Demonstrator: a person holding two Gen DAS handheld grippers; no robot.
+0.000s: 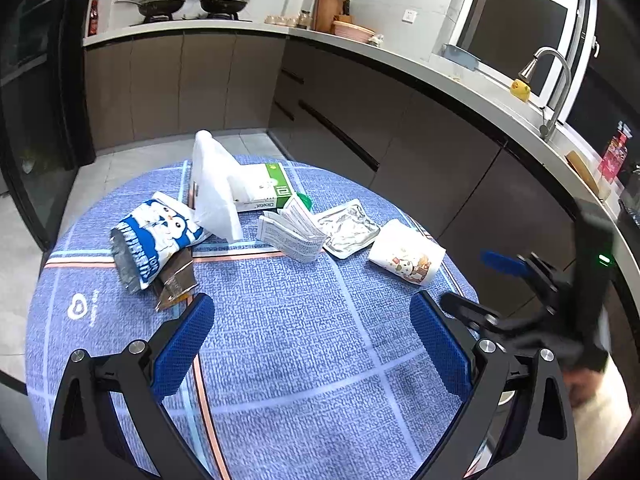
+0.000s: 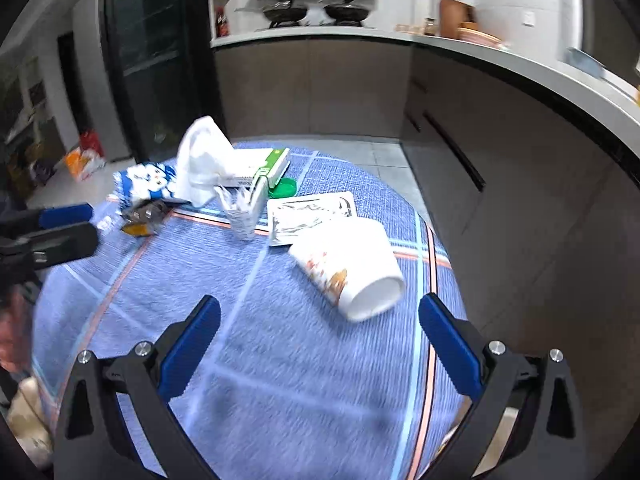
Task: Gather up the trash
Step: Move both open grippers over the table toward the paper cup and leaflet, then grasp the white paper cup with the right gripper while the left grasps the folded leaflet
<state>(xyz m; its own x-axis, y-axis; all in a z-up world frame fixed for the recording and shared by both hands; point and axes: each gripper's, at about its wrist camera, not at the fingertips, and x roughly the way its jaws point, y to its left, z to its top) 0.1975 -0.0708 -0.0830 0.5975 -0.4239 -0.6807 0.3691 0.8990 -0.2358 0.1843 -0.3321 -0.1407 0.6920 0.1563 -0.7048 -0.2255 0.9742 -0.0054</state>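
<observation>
Lying on its side, the light, squashy cup (image 2: 348,268) wants a soft pinch across its rim, and both grippers, left (image 1: 312,344) and right (image 2: 320,344), have their fingers wide open and empty.

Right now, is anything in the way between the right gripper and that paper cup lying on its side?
Nothing visible. The right gripper is open, and only bare blue tablecloth lies between it and the paper cup. The foil pouch sits beyond the cup, not in front.
</observation>
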